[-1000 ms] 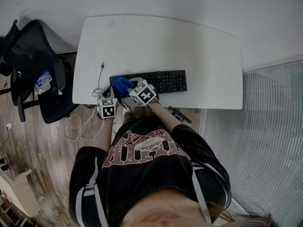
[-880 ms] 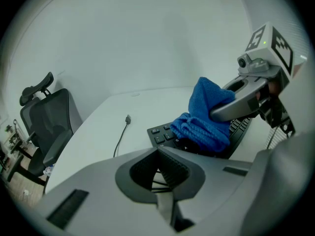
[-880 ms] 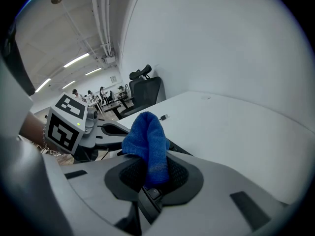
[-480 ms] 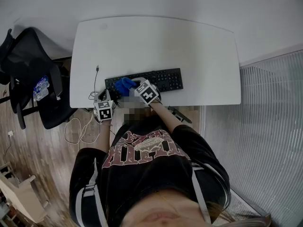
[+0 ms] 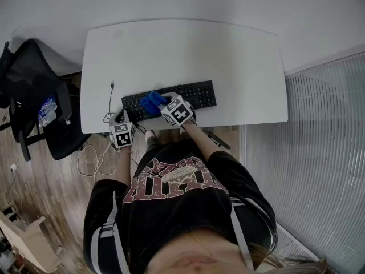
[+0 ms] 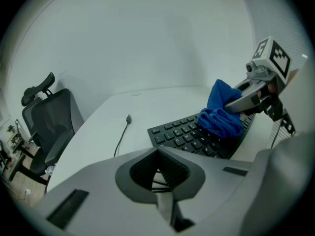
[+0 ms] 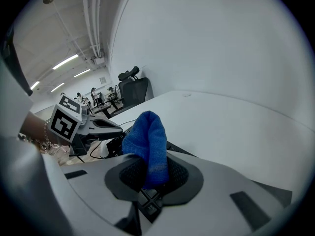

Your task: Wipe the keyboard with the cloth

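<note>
A black keyboard [image 5: 188, 95] lies near the front edge of the white table [image 5: 182, 50]. A bunched blue cloth [image 5: 151, 103] rests on its left half, with my right gripper [image 5: 161, 104] shut on it. In the right gripper view the cloth [image 7: 147, 141] stands up between the jaws, and keys show beneath it. My left gripper [image 5: 120, 119] hovers at the table's front edge, just left of the keyboard's left end, shut with nothing in it. The left gripper view shows the keyboard [image 6: 187, 136], the cloth [image 6: 221, 114] and the right gripper's fingers [image 6: 241, 100] on top of it.
A thin dark cable with a plug [image 5: 112, 85] runs on the table left of the keyboard and drops over the front edge. A black office chair [image 5: 37, 99] stands at the left of the table. A slatted panel [image 5: 319, 153] is on the right.
The right gripper has slid the blue cloth a little to the right along the keyboard's keys. The left gripper has stayed by the keyboard's left end.
</note>
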Tool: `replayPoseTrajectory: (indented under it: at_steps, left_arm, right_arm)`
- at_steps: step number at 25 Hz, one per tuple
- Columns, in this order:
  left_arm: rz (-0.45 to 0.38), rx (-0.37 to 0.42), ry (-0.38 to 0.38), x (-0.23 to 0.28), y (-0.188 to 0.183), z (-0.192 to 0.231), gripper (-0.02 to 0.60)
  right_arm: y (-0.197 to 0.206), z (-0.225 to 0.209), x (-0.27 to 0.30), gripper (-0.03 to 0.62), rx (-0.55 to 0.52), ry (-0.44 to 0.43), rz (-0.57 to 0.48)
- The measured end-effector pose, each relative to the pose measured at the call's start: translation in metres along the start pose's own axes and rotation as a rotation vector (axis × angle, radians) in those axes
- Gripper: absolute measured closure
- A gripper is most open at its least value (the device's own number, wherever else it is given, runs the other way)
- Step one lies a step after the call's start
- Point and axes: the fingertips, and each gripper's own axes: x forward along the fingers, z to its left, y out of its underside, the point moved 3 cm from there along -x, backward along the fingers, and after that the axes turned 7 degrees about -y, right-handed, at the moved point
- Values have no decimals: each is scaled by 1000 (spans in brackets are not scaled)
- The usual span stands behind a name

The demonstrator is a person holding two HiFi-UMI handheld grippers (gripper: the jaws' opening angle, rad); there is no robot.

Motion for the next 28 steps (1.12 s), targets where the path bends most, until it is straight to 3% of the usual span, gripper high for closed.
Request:
replayPoseTrajectory:
  at_steps: [28]
  left_arm:
    - [2, -4, -5, 0, 1, 1, 546]
  right_arm:
    - [34, -50, -54, 530, 50, 98, 74]
